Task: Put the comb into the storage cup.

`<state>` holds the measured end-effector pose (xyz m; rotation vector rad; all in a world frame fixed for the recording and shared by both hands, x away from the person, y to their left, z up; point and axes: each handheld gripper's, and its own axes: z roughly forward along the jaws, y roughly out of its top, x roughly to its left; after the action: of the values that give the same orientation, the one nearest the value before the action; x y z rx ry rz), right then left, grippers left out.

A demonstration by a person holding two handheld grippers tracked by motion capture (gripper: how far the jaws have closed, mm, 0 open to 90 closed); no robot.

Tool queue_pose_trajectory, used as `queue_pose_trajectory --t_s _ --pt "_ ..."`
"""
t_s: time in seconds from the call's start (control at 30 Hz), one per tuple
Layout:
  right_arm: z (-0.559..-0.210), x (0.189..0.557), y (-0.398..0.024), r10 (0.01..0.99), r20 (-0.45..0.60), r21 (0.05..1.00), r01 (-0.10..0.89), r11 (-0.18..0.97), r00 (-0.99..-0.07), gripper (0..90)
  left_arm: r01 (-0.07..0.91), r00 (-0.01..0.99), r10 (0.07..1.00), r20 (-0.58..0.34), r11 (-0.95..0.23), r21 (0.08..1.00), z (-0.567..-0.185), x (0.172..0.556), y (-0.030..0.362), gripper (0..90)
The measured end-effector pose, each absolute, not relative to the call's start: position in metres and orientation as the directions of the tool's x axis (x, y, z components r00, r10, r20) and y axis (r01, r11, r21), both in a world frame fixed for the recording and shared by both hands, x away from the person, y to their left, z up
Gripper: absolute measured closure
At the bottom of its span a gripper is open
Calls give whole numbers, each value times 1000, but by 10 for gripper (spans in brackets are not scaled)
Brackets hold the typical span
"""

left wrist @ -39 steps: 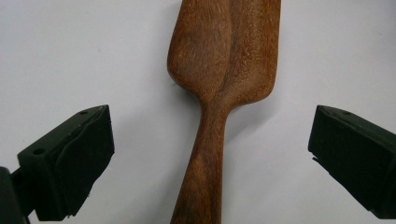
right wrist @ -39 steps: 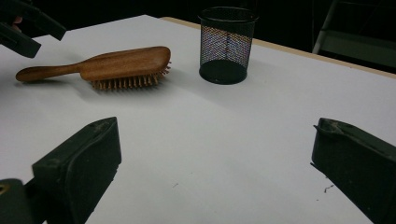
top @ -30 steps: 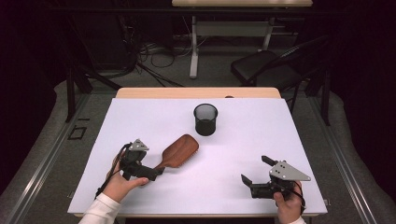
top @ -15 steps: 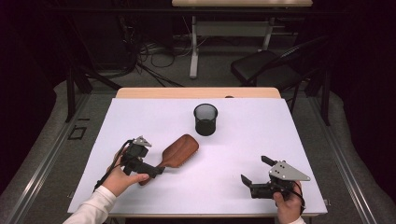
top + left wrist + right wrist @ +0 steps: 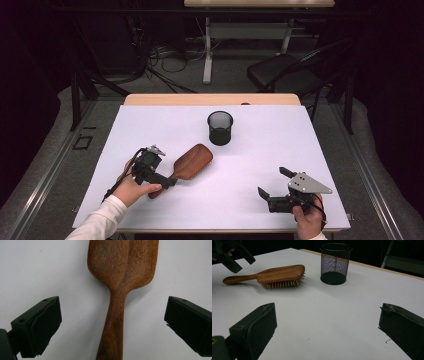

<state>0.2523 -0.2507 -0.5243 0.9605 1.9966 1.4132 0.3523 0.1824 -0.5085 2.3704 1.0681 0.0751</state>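
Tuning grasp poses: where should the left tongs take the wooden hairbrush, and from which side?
Grip the narrow handle of the wooden hairbrush, coming from above. It lies flat, bristles down, on the white table, so the head is broad while the handle fits between the open left tongs, which already straddle it. Close across the handle's sides, probably just below the neck.

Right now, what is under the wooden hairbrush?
The hairbrush lies bristles-down on the white table; bristle tips touch it. The bristle pad is hidden by the wooden back.

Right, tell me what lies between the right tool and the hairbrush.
Nothing: bare white table runs from the right tool to the hairbrush in the right gripper view; the mesh cup stands off to one side.
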Motion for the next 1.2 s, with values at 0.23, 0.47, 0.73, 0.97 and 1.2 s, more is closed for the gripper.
queue_pose_trajectory --t_s 0.23,0.47,0.73,0.97,1.2 --pt "-525 252 -250 783 -6 943 256 211 -623 11 683 686 708 -169 -545 487 -508 356 179 12" --pt "-525 252 -250 782 -5 943 258 211 -623 11 692 679 715 -165 -549 469 -509 361 174 34" --pt "-525 252 -251 783 -4 943 258 209 -621 12 691 683 714 -152 -566 449 -507 365 170 104" --pt "-525 252 -251 783 -5 943 257 211 -621 12 670 703 705 -95 -612 421 -506 363 164 276" --pt "-525 252 -251 782 -5 943 257 211 -624 12 676 708 701 -90 -634 377 -511 362 159 377"
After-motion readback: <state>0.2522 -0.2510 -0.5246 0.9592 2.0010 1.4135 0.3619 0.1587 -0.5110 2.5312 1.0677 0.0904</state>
